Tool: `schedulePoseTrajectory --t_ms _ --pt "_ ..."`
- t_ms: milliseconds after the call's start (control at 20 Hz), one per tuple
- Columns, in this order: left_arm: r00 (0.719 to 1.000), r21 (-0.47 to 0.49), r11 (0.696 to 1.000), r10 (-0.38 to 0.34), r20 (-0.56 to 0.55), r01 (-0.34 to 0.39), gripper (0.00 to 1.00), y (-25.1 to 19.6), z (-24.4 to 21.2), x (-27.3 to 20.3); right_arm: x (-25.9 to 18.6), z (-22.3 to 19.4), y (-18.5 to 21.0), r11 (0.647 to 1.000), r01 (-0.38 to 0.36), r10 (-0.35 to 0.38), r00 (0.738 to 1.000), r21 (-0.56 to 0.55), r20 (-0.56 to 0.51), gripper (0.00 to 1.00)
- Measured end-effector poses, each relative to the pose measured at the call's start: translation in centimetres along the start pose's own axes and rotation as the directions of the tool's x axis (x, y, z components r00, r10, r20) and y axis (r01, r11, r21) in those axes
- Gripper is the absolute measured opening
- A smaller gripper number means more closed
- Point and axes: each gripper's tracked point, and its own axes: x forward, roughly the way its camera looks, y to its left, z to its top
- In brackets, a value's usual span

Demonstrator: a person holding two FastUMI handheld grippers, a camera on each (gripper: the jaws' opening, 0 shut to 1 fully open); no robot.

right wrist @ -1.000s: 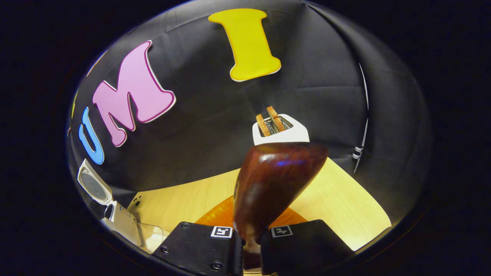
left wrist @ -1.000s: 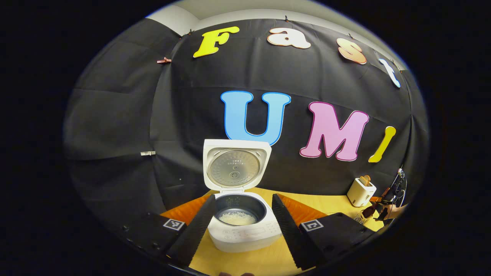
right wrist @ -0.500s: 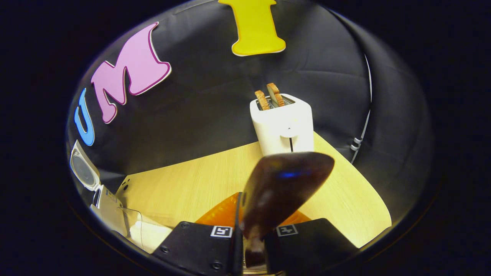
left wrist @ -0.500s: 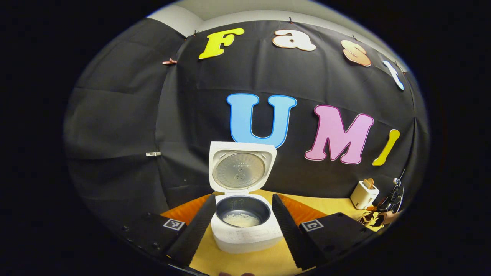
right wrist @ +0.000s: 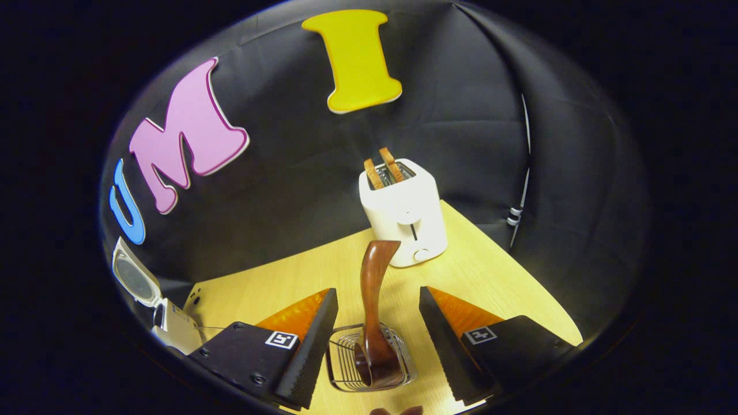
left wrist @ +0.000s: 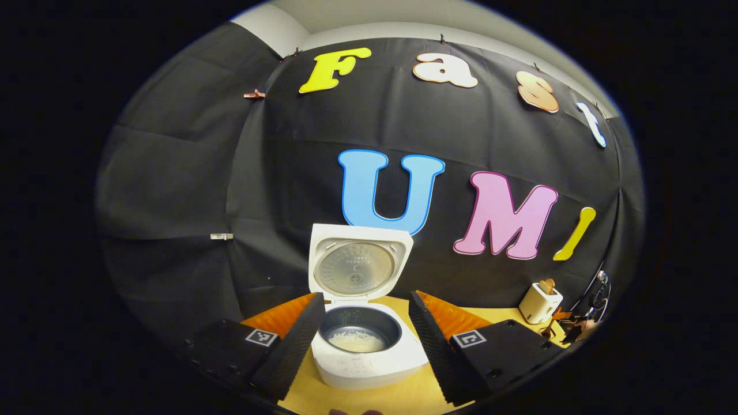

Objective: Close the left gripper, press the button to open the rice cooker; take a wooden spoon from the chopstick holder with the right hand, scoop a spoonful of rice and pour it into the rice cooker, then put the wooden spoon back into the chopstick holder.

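In the left gripper view the white rice cooker (left wrist: 369,357) stands on the wooden table with its lid (left wrist: 358,262) raised upright and white rice (left wrist: 356,342) in its dark pot. My left gripper (left wrist: 363,328) is open, its fingers framing the cooker without touching it. In the right gripper view the dark wooden spoon (right wrist: 373,311) stands in the wire chopstick holder (right wrist: 369,366), handle up and leaning slightly right. My right gripper (right wrist: 377,325) is open, a finger on each side of the spoon with gaps between. The cooker (right wrist: 167,323) shows at the far left.
A white toaster (right wrist: 405,213) with two slices of toast stands behind the chopstick holder near the black cloth wall; it also shows small at the right as the toaster (left wrist: 539,301). A grey cable (right wrist: 522,184) hangs on the wall to the right. The table (right wrist: 277,282) is light wood.
My right gripper has opened and let go of the wooden spoon, which now stands in the chopstick holder. The left gripper view has shifted only slightly.
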Motion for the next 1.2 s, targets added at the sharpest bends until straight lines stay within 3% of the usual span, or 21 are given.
schedulePoseTrajectory --t_ms 300,700,750,800,1200 --pt "0.997 0.029 0.999 -0.02 0.073 0.018 0.94 0.5 5.4 7.2 -6.7 4.2 0.5 1.0 -0.003 0.004 0.992 -0.006 0.128 0.89" --pt "0.99 0.07 0.998 -0.015 0.14 0.005 0.95 -0.1 10.8 18.6 -13.9 7.0 4.6 0.985 -0.042 0.08 0.969 -0.166 0.235 0.92" --pt "0.991 0.068 0.998 -0.009 0.135 0.0 0.99 0.0 10.9 20.0 -14.6 7.0 5.2 0.981 -0.046 0.091 0.966 -0.186 0.243 0.96" --pt "0.993 0.067 0.998 -0.003 0.122 -0.005 0.95 0.1 10.8 21.4 -15.2 6.9 5.9 0.977 -0.056 0.106 0.964 -0.204 0.245 0.96" --pt "0.99 0.111 0.989 0.111 -0.091 -0.101 0.95 3.5 4.7 29.1 -17.1 6.4 9.4 0.95 -0.115 0.186 0.955 -0.29 0.23 0.97"
